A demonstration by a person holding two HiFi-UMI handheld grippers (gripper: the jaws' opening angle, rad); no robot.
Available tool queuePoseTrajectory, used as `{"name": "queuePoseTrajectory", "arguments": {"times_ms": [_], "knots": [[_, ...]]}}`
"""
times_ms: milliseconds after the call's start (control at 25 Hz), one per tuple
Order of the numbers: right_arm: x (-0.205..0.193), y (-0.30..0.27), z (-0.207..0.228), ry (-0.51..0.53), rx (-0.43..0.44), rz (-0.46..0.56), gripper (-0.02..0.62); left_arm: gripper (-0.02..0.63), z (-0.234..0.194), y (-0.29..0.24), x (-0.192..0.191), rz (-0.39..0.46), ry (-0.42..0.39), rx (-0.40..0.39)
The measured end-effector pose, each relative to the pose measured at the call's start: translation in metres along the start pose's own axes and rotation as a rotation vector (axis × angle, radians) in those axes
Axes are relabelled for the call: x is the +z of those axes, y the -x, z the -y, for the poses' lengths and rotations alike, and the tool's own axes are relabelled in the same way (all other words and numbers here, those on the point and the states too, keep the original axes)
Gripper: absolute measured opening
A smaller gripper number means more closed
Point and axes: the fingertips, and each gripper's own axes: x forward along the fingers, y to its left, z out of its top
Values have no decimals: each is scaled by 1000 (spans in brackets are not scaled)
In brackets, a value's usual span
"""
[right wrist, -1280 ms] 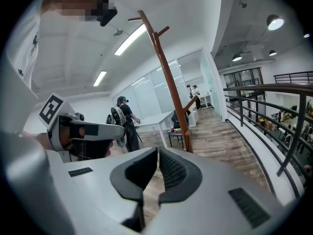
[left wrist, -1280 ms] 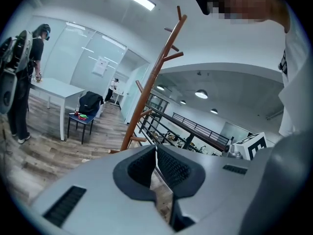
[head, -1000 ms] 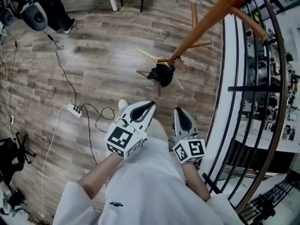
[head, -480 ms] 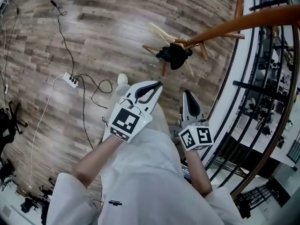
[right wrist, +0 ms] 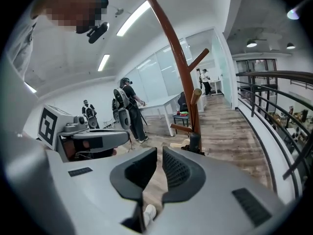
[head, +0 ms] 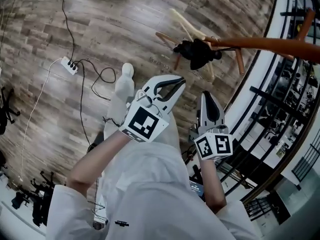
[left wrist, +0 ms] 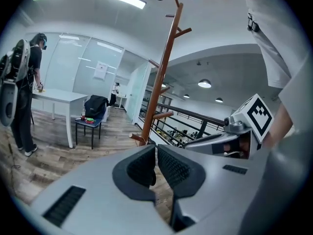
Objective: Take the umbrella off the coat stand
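The brown wooden coat stand (head: 260,44) crosses the top right of the head view, and it rises ahead in the left gripper view (left wrist: 164,82) and the right gripper view (right wrist: 181,67). A black folded umbrella (head: 196,52) hangs low on it near its feet, also seen as a dark bundle (right wrist: 194,143) in the right gripper view. My left gripper (head: 172,83) and right gripper (head: 207,96) are held side by side in front of my body, short of the umbrella. Each has its jaws together with nothing between them.
A black railing (head: 260,114) runs along the right, close behind the stand. A power strip (head: 69,65) and cables lie on the wood floor at left. A white table (left wrist: 58,98) and a chair (left wrist: 90,124) stand farther off. Several people with backpacks (right wrist: 124,104) are nearby.
Both grippers have sunk lower and stayed shut. In the head view the stand and the umbrella have slid toward the upper right as the view tilted.
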Motion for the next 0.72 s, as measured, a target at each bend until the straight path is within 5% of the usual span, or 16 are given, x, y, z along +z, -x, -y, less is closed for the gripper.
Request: {"name": "queuePoseTrajectory", "arguments": {"times_ms": [600, 720], "knots": [[-38, -57, 36, 11, -28, -73, 37, 32, -39, -67, -58, -29, -62, -53], [-46, -67, 44, 9, -30, -86, 37, 109, -40, -82, -69, -41, -80, -79]]}}
